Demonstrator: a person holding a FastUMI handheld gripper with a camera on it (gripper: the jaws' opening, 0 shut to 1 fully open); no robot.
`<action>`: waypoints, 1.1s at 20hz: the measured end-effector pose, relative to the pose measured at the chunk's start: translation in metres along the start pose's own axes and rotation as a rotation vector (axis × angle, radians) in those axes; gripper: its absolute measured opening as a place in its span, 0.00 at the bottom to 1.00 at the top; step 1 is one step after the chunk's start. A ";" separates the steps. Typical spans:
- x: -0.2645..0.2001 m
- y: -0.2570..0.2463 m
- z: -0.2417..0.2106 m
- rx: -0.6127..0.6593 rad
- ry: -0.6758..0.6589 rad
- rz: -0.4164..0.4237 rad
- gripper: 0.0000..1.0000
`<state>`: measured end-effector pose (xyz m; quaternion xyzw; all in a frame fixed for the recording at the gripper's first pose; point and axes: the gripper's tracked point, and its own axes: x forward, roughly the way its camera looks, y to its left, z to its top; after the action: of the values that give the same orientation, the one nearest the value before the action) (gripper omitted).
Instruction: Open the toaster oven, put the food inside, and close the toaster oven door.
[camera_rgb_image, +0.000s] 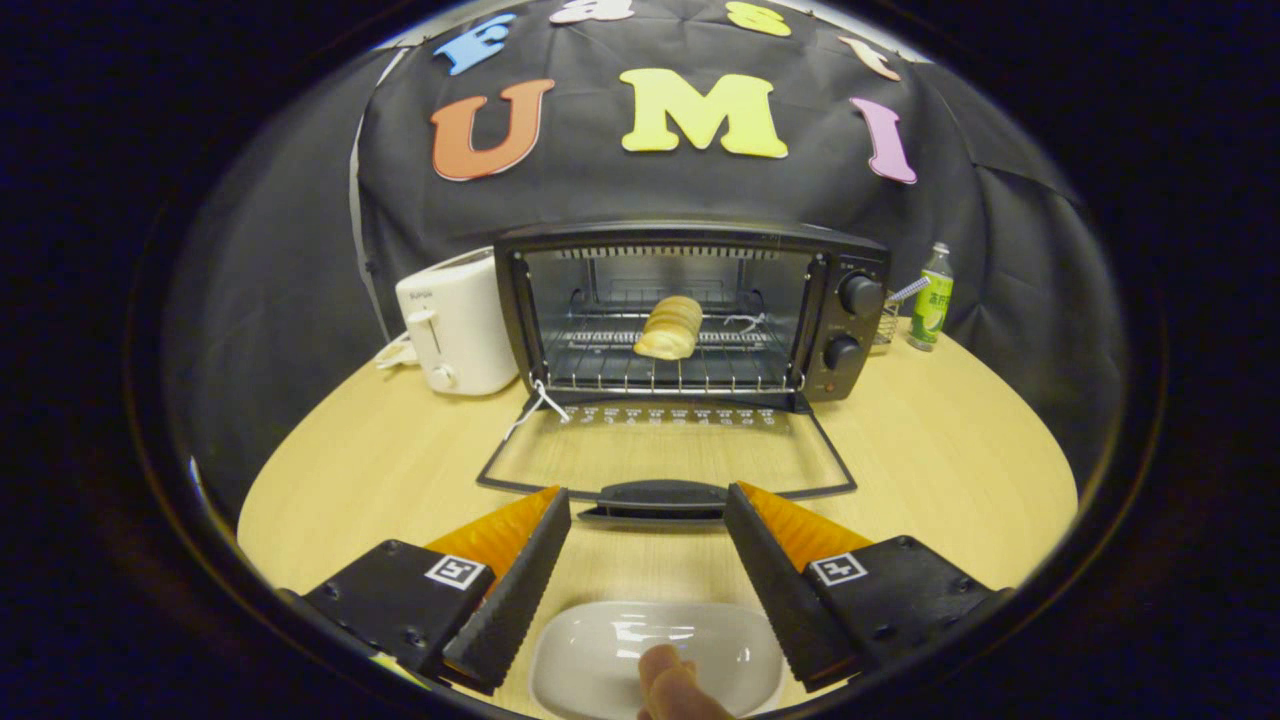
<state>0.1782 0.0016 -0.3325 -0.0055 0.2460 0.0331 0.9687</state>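
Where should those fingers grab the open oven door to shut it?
By the dark handle along the door's front edge, just beyond the open fingers. The door lies flat, hinged at the toaster oven, so coming from below the handle and lifting probably works best.

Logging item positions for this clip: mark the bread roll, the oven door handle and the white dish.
bread roll (670, 327), gripper view, its middle.
oven door handle (655, 496), gripper view, bar centre.
white dish (600, 650), gripper view, bare basin.

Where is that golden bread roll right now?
The golden bread roll lies on the wire rack inside the open black toaster oven, beyond the open gripper.
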 end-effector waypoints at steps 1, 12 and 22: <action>0.003 0.000 -0.007 0.007 0.023 -0.006 1.00; 0.035 -0.010 -0.042 0.040 0.141 -0.025 1.00; 0.029 -0.009 -0.034 0.059 0.142 -0.047 1.00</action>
<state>0.1881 -0.0065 -0.3758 0.0149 0.3147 0.0027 0.9491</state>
